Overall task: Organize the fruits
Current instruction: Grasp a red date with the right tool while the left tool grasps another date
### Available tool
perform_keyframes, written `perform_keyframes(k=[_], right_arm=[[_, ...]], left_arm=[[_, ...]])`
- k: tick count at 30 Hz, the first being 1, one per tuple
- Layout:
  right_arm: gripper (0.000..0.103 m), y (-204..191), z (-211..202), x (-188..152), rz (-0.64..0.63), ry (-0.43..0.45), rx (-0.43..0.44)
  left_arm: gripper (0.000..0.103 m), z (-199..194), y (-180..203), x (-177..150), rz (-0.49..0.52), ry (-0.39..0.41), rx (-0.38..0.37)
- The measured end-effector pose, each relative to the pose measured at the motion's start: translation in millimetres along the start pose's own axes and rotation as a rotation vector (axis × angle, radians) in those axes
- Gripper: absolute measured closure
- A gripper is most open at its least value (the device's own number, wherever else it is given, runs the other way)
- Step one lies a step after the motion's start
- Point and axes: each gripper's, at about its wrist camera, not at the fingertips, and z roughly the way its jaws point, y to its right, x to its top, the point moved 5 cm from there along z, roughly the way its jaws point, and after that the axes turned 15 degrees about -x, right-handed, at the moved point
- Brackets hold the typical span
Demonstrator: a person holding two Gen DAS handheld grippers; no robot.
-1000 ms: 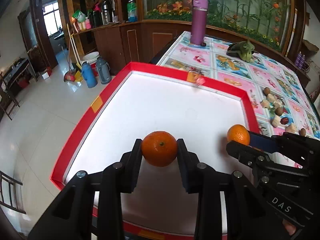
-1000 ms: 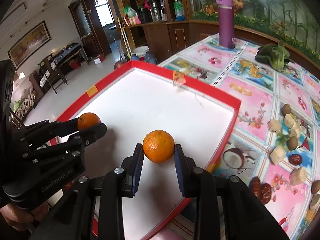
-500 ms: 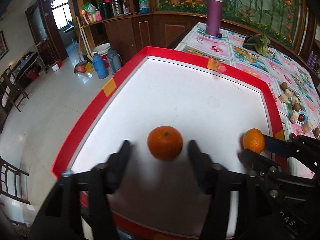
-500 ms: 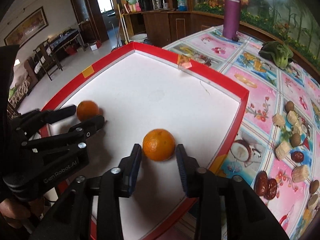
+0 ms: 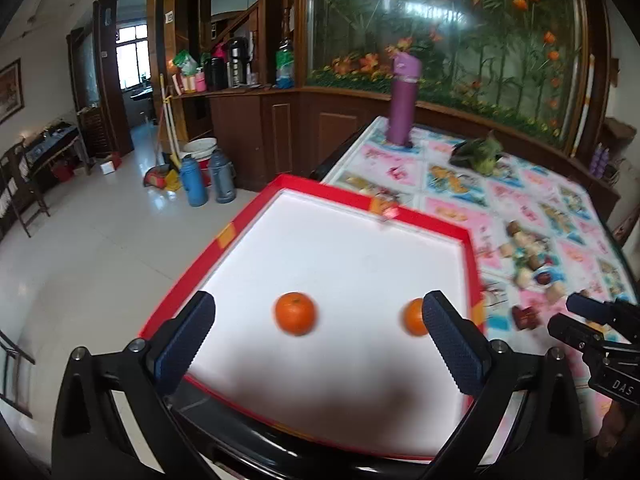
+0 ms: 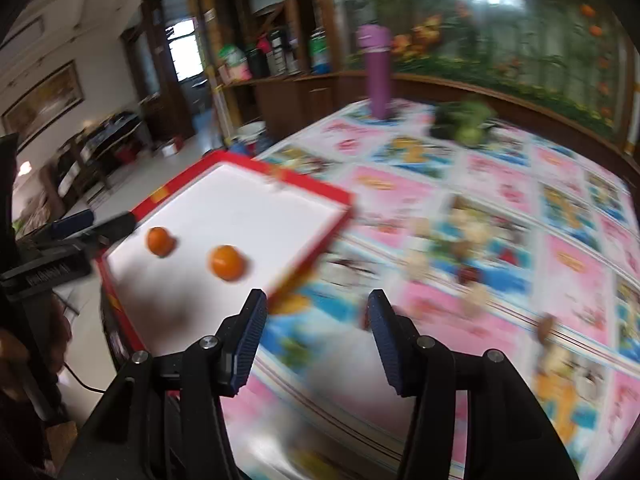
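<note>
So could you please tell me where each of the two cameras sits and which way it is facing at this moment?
Left wrist: rides on the left gripper, looking forward and down over the red-rimmed tray; its own open fingers show, with the right gripper at the right edge.
Right wrist: rides on the right gripper, aimed at the patterned tablecloth beside the tray; its open fingers show, with the left gripper at the left edge.
Shared: the tray, both oranges and the purple bottle.
</note>
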Motion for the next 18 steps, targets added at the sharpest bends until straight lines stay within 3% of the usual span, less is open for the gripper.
perform_keyframes(k=[3,6,12,18], right_arm=[[0.050,48.1,-14.3,-12.8,0.057,0.012,-0.079],[0.050,93.2,-27.5,-30.4,0.092,0.015,-0.182],[0.050,148.0,-30.4,-52.9,0.198,-0.022,-0.218],[0.050,162.8,-8.5,-62.2,0.252,-0.089,-0.196]], left_arm=[[0.000,-3.4,22.3,3.4,-0.007,0.002,-0.097],[0.000,-0.3,46.9,3.4,0.027,-0.018,-0.131],[0.000,23.5,109.9,-12.2,0.221,-0.108,-0.134],[0.000,50.9,147.0,-32.5,0.296,-0.221,-0.183]])
